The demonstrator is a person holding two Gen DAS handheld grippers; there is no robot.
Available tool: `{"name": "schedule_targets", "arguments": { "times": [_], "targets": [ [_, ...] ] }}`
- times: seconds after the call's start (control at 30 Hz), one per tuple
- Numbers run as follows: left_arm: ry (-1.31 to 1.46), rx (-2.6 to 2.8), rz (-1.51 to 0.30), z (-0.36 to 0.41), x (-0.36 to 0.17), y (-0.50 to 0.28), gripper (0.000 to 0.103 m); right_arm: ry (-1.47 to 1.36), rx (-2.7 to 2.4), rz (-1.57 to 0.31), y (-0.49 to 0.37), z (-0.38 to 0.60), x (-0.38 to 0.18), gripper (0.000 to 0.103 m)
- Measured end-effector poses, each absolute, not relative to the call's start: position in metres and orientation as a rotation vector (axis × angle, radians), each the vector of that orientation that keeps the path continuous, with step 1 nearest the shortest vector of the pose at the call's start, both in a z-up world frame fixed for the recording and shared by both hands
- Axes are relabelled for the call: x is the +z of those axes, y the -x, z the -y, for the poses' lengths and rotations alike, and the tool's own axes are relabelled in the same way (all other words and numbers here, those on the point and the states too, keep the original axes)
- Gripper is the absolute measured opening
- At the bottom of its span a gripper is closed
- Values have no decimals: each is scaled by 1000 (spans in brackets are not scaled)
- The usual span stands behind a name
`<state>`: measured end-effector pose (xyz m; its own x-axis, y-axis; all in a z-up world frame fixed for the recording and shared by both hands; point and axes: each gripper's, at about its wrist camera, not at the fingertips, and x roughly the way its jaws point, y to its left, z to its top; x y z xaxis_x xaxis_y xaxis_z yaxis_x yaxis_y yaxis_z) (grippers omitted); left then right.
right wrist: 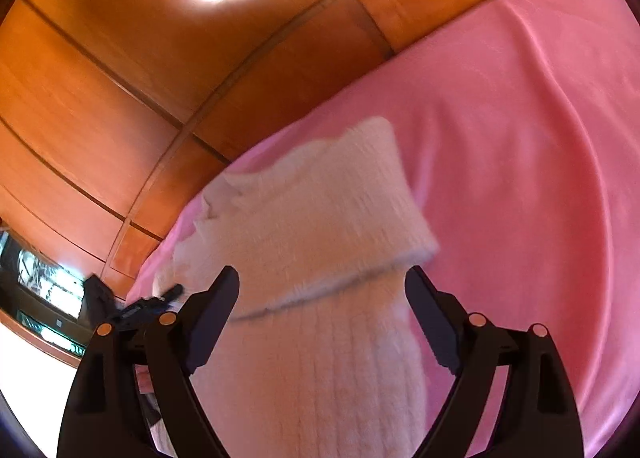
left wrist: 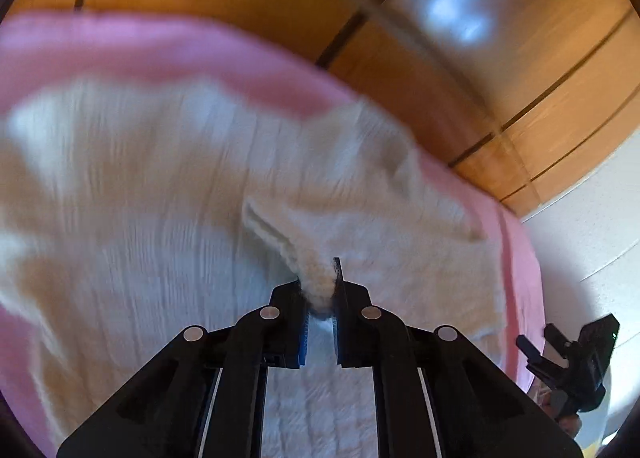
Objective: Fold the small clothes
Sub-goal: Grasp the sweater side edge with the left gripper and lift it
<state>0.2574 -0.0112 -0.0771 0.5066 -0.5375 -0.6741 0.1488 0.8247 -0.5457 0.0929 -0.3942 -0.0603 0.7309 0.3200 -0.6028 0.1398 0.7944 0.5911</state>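
Left tongs: our left tongs (left wrist: pixel 319 290) are pressed together, pinching a bunched bit of the white knit garment (left wrist: pixel 200 185).
Right tongs: our right tongs (right wrist: pixel 322 298) stand spread wide, the ribbed knit between the fingers but no pad pressing on it.
Garment: we see it lying on the pink blanket (right wrist: pixel 520 137), one folded-over flap (right wrist: pixel 320 197) reaching toward the blanket's far edge, by the wooden floor (right wrist: pixel 120 57).
Surface: whether the blanket covers a bed or a bench, we cannot tell.
Risk one: we hold only a small pinch of knit; a quick pull could let the fuzzy cloth slip out and the fold drop crooked.
Risk two: with the right side let go, dragging from the left alone could undo that flap or bunch the blanket.
Risk three: the flap sits near the far edge; a push that way may send cloth over onto the floor.
Room: plenty of bare pink blanket to the right in the right-wrist view; little toward the floor side.
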Motion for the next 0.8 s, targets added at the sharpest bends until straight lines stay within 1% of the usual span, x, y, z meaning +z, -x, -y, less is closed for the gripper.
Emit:
{"name": "schedule_targets", "arguments": {
  "times": [0.07,0.13,0.2,0.27,0.3,0.33,0.37,0.4,0.43,0.47,0.5,0.53,0.67,0.8],
  "targets": [
    [445,-413,-895,3,-59,-260,8,-637,128,-757,-109,385,-60,85],
    [421,-378,-884,-2,-56,-264,8,-587,119,-778,-129,371,-66,85],
    [359,-308,-916,-5,-65,-268,8,-500,76,-834,-150,352,-85,85],
    [303,-255,-950,-4,-80,-272,12,-454,41,-879,-159,342,-103,86],
    [274,-236,-976,-5,-89,-272,18,-402,14,-872,-160,335,-107,87],
    [249,-239,-1002,-4,-99,-270,27,-358,3,-861,-160,329,-108,89],
    [246,-252,-991,-4,-102,-267,29,-325,-10,-859,-159,323,-109,92],
    [243,-253,-979,-5,-101,-262,34,-296,-22,-860,-159,320,-111,94],
    [245,-250,-979,-7,-100,-258,44,-252,-34,-869,-159,315,-114,96],
    [258,-255,-980,-12,-98,-253,50,-212,-44,-884,-160,308,-115,101],
    [273,-257,-980,-16,-97,-249,62,-167,-69,-896,-162,301,-117,101],
    [306,-254,-976,-25,-94,-241,65,-141,-86,-901,-163,297,-117,101],
    [452,-252,-970,-65,-90,-213,65,-107,-108,-902,-163,291,-120,101],
    [585,-193,-897,-124,-82,-175,65,-124,-99,-892,-161,293,-120,101]
  ]
}}
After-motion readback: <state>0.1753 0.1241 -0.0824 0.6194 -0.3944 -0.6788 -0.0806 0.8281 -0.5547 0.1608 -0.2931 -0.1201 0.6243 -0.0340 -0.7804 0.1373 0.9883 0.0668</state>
